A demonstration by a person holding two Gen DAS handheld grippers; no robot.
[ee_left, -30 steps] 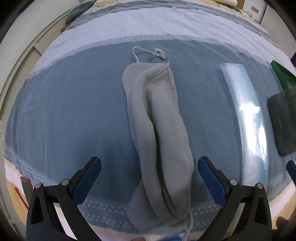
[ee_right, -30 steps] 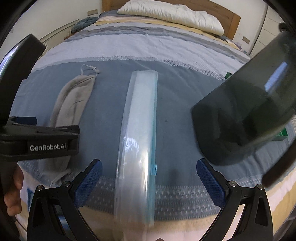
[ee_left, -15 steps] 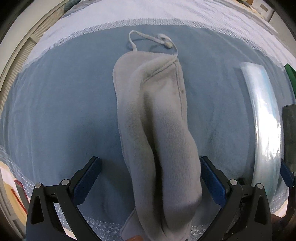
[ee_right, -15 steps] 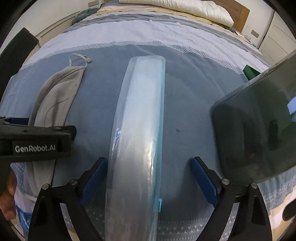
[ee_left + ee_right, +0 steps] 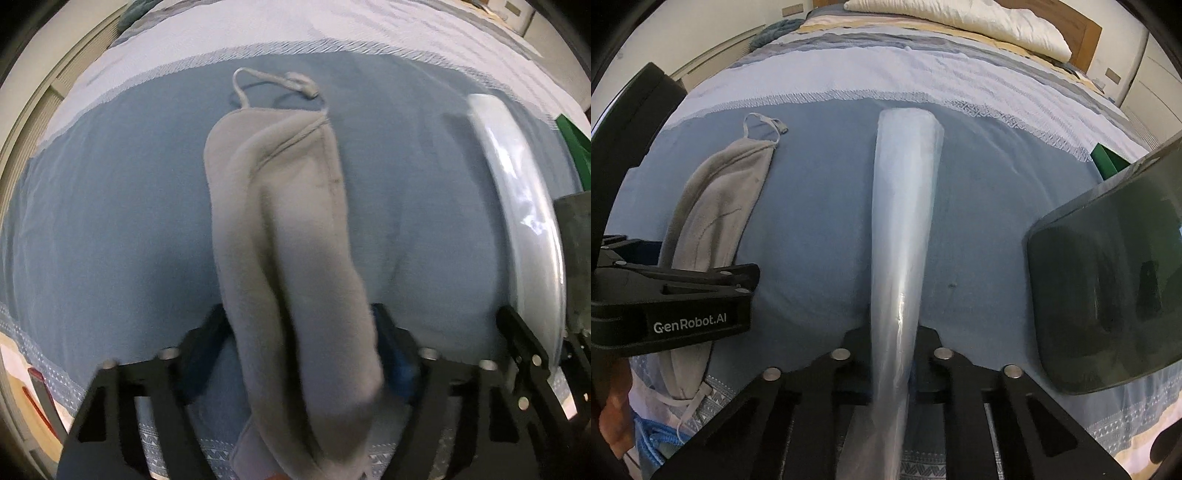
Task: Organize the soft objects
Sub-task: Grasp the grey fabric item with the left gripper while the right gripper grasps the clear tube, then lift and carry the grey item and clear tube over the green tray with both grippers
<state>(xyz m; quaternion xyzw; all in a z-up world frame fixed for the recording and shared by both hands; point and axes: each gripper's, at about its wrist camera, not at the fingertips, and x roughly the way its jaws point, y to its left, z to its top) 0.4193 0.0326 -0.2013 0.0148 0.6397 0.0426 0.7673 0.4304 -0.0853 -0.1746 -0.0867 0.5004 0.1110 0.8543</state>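
A grey fleece pouch (image 5: 280, 229) with a white drawstring lies lengthwise on the blue bedspread (image 5: 110, 221). My left gripper (image 5: 301, 350) is shut on its near end. The pouch also shows in the right wrist view (image 5: 720, 206), with the left gripper (image 5: 672, 295) across it. A long clear plastic bag (image 5: 905, 229) lies beside it to the right. My right gripper (image 5: 892, 373) is shut on the bag's near end. The bag shows in the left wrist view (image 5: 524, 206) too.
A dark grey-green soft block (image 5: 1108, 288) sits at the right, close to the right gripper. A green object (image 5: 1106, 158) lies behind it. A pillow (image 5: 960, 22) and wooden headboard are at the far end of the bed. Blue cord (image 5: 650, 439) hangs at the lower left.
Both grippers have moved forward and closed: the left onto the grey pouch, the right onto the clear plastic bag. Both were open a second ago.
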